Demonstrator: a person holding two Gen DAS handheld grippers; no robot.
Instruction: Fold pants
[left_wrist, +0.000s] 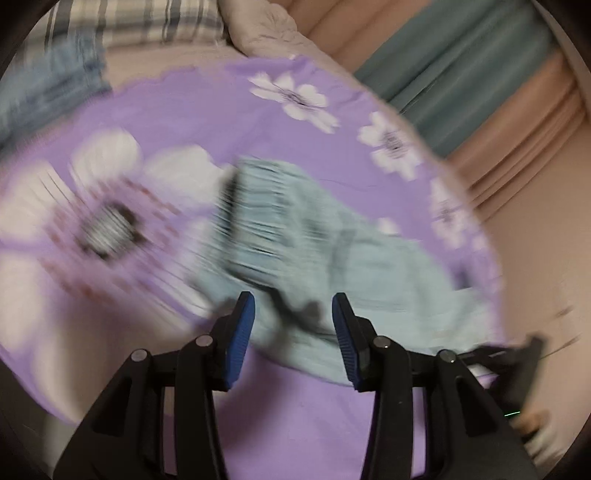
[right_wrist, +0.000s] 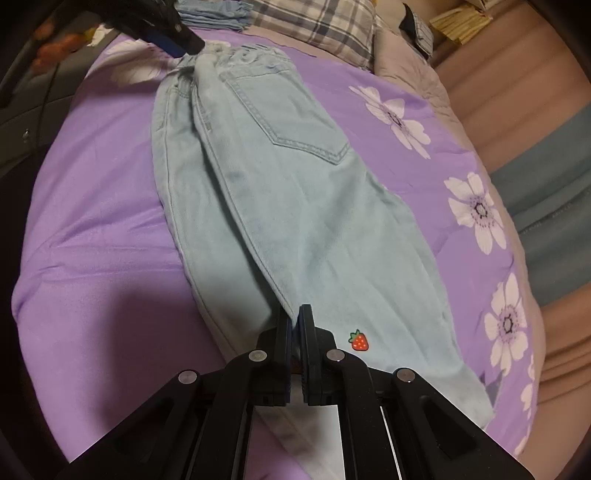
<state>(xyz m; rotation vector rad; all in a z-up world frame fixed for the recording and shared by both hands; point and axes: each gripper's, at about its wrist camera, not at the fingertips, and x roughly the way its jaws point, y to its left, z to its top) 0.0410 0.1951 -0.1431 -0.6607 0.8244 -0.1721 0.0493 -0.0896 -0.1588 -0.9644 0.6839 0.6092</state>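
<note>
Light blue denim pants (right_wrist: 295, 206) lie folded lengthwise on a purple floral bedspread (right_wrist: 96, 229), waistband far, a strawberry patch (right_wrist: 359, 340) near the hem. My right gripper (right_wrist: 294, 320) is shut on the pants' folded edge near the hem. My left gripper (left_wrist: 293, 314) is open and empty, hovering over the waistband end of the pants (left_wrist: 295, 236); that view is motion-blurred. The left gripper also shows in the right wrist view (right_wrist: 184, 42), at the waistband.
A plaid pillow (right_wrist: 325, 26) and folded blue clothes (right_wrist: 214, 14) lie at the bed's head. A beige quilt (right_wrist: 406, 62) and striped curtains (left_wrist: 480, 74) border the far side. The right gripper (left_wrist: 517, 365) shows at the left wrist view's lower right.
</note>
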